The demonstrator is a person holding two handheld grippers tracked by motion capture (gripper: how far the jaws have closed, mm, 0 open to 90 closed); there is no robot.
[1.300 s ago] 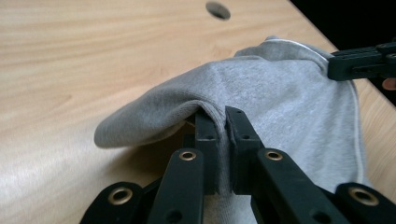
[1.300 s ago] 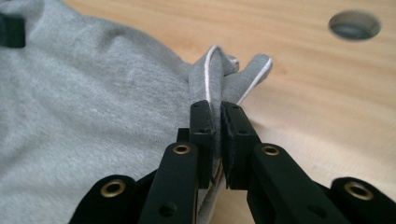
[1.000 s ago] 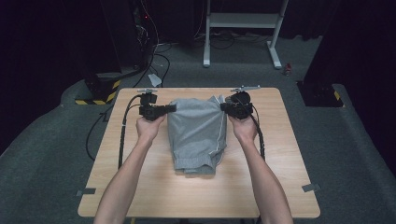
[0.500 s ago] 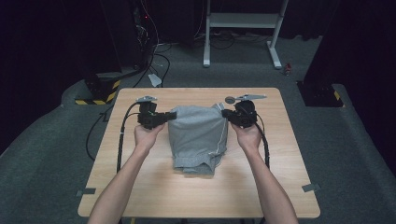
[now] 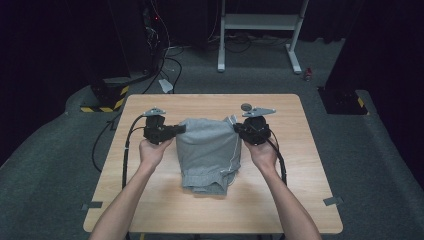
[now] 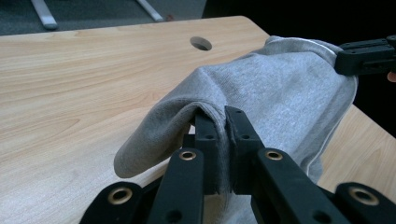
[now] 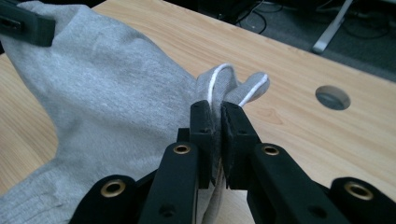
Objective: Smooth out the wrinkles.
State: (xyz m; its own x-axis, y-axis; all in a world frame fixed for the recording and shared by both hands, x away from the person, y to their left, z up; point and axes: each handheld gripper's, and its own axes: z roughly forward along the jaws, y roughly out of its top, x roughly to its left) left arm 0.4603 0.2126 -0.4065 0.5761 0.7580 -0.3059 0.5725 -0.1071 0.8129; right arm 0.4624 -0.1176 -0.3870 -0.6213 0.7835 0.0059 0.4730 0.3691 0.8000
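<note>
On the light wooden table, near its middle, lies a grey sweatshirt-fabric garment with white piping along one edge. Its far end is lifted off the surface and stretched between the two grippers, while its near end, with a ribbed hem, rests flat on the wood toward the person.

At the left of the high view, the left gripper is held in the person's left hand, and its jaws point inward at the garment's left upper corner. From the left gripper view, the left gripper's jaws are clenched on a fold of the grey fabric, which is pinched between the two black pads and drapes over their tips. Farther off in that view, the other gripper's black jaw grips the opposite corner at the upper right.

At the right of the high view, the right gripper sits in the person's right hand, with a grey three-cornered plate on top. From the right gripper view, its jaws are likewise clamped on cloth: the corner with the white piping loops out just above the pads.

A round cable hole in the tabletop lies beyond the garment, near the far edge. Black cables trail from both grippers back along the forearms. Beyond the table stands a white metal frame on the dark carpet.
</note>
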